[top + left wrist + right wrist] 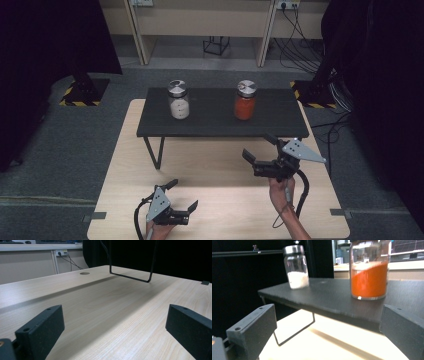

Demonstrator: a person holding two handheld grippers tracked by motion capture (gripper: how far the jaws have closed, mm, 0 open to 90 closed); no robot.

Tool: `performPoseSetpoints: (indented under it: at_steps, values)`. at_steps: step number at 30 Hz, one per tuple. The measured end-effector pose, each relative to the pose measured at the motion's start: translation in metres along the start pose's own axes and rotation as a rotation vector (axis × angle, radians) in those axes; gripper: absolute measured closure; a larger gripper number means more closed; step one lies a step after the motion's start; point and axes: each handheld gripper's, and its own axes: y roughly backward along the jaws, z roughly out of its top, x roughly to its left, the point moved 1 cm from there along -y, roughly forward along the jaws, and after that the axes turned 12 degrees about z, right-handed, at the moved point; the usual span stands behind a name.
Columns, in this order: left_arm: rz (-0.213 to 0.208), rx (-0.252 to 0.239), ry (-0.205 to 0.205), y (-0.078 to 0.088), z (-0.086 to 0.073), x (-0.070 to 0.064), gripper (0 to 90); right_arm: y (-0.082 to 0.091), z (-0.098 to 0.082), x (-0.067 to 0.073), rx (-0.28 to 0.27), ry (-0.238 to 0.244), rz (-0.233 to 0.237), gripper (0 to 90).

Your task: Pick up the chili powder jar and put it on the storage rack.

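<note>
Right gripper view: right gripper gaping, facing orange jar; high view: left gripper spread, well back.

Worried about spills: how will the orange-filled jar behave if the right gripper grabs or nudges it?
The orange-filled jar looks like smooth glass, so probably slippery and breakable. More than half full, it likely feels fairly heavy. Upright and taller than wide on the black shelf, it might tip if pushed high.

My right tool: black, grey plate
Jar: orange fill, silver lid
Second jar: white fill, silver lid
Shelf: black
Table: pale wood grain
</note>
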Motion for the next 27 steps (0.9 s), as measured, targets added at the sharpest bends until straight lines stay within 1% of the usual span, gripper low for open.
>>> performPoseSetpoints:
  at_steps: [6, 13, 18, 22, 27]
  values:
    - [0.001, 0.000, -0.001, 0.000, 0.000, 0.000, 1.5, 0.004, -0.018, 0.001, 0.031, -0.012, 0.005, 1.3]
    - [0.001, 0.000, 0.000, 0.000, 0.000, 0.000, 1.5, 0.007, -0.039, 0.001, 0.051, -0.022, 0.007, 1.3]
    - [0.001, 0.000, 0.001, 0.000, 0.000, 0.000, 1.5, 0.009, -0.054, 0.003, 0.072, -0.007, 0.010, 1.3]
    - [0.002, 0.001, 0.001, 0.000, 0.000, 0.000, 1.5, 0.012, -0.064, 0.004, 0.068, 0.001, 0.018, 1.4]
    - [0.002, 0.000, 0.002, 0.000, 0.000, 0.000, 1.5, 0.015, -0.073, 0.003, 0.079, -0.003, 0.029, 1.4]
